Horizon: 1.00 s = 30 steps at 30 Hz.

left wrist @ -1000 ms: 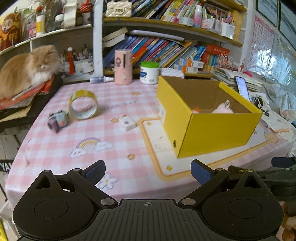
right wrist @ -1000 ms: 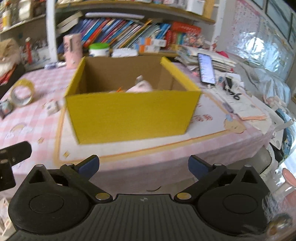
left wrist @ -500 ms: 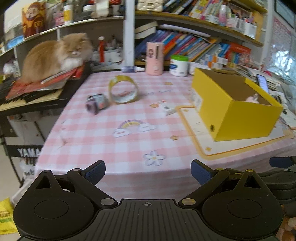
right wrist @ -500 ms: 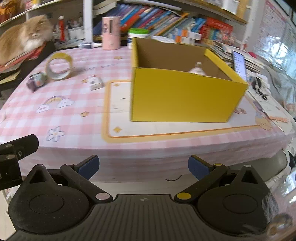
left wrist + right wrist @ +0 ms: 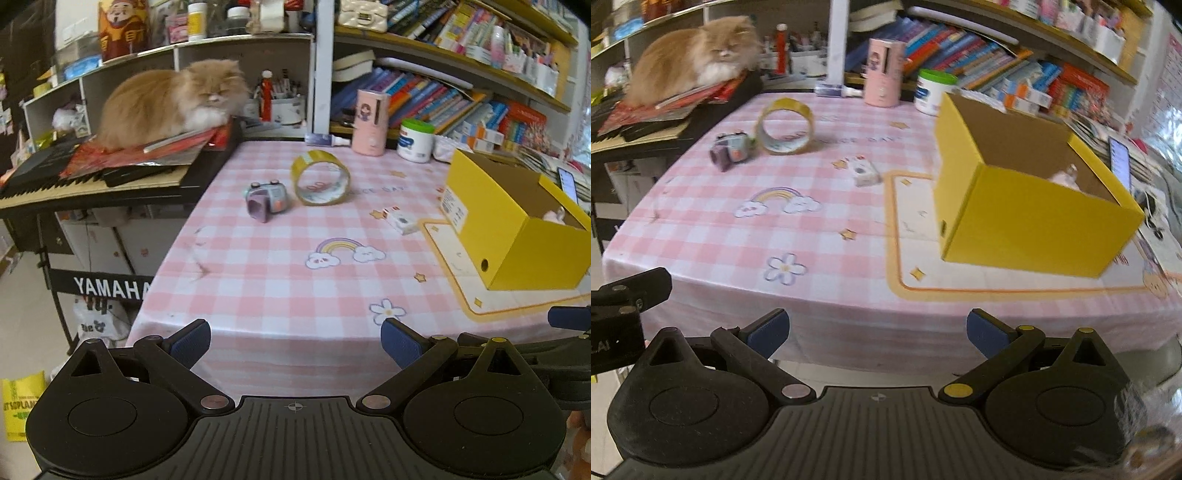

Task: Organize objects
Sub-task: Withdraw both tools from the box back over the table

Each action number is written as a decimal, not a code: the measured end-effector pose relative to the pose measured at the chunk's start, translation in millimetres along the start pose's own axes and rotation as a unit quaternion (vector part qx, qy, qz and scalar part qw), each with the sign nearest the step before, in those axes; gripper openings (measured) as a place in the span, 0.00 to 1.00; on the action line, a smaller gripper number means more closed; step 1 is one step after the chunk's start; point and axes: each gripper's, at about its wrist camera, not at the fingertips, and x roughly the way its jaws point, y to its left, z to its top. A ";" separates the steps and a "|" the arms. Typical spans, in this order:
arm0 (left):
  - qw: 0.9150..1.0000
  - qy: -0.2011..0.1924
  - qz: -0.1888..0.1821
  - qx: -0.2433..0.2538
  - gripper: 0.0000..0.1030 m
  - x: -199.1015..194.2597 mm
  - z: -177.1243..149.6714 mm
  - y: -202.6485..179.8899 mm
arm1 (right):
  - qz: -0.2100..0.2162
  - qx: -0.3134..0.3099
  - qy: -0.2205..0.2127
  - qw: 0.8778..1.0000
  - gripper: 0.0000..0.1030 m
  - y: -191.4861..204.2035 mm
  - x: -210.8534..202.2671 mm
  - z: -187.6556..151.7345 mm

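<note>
An open yellow box stands on the right of the pink checked table, with a pale pink item inside. A yellow tape roll stands on edge at the back left. A small grey-purple toy lies beside it. A small white box lies near the yellow box. My left gripper and right gripper are both open and empty, held off the table's front edge.
An orange cat lies on papers on a keyboard at the left. A pink cylinder, a white jar and a small bottle stand at the table's back. Bookshelves rise behind. A phone lies at the right.
Both grippers have pulled back and swung left. The table now looks farther and the cat and keyboard have come further into view. Both stay open.
</note>
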 end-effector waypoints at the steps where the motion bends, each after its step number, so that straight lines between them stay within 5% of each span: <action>1: 1.000 -0.001 0.001 -0.002 0.97 0.3 0.8 1.1 | 0.002 -0.004 -0.002 1.000 1.00 2.2 -0.2 1.6; 12: 1.000 -0.003 0.015 -0.016 0.97 24.3 16.8 7.8 | 0.025 -0.017 -0.010 0.999 0.97 8.5 20.5 22.0; 22: 0.999 -0.001 0.036 -0.034 0.97 71.6 53.3 5.2 | 0.061 -0.024 -0.002 0.998 0.67 4.0 69.5 66.0; 30: 0.998 0.007 0.055 -0.041 0.97 114.5 84.9 2.9 | 0.078 -0.034 -0.006 0.996 0.60 3.3 120.3 110.8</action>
